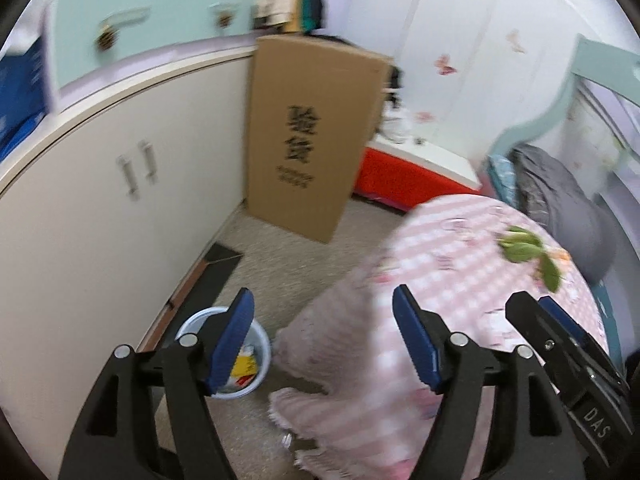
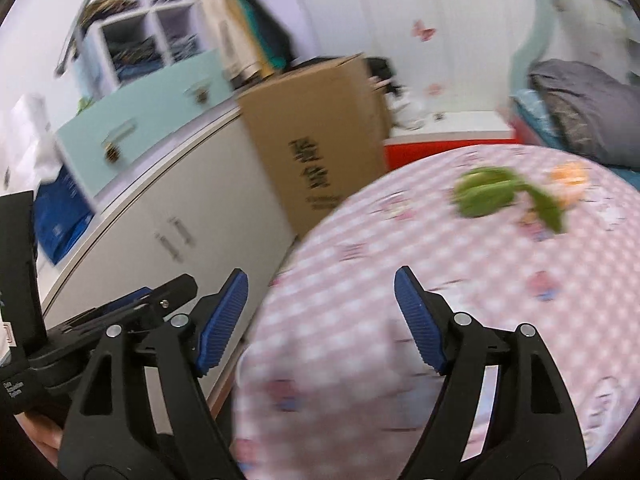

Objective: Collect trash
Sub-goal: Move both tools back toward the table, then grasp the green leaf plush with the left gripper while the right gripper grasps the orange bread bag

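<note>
Nearest the cameras, the left gripper (image 1: 323, 340) and the right gripper (image 2: 321, 320) both stand with jaws wide apart and nothing between the blue pads. Just below the left one, on the carpet beside the white cupboard (image 1: 100, 208), sits a small white waste bin (image 1: 256, 356) with yellow and red scraps already in it. Next comes the bed's pink checked cover (image 2: 400, 300), with a fringed blanket (image 1: 332, 320) drooping off its near edge. Farther across the cover lies the remaining trash: a cluster of green leaves (image 2: 492, 194) with an orange scrap (image 2: 570, 176) just beside it, both blurred. The leaves look light, limp and easily torn, so I would judge the bunched part where they overlap the best place to pinch, taken gently, without snagging the soft fabric beneath. Beyond stand a cardboard box (image 1: 308, 140) and the wall.
</note>
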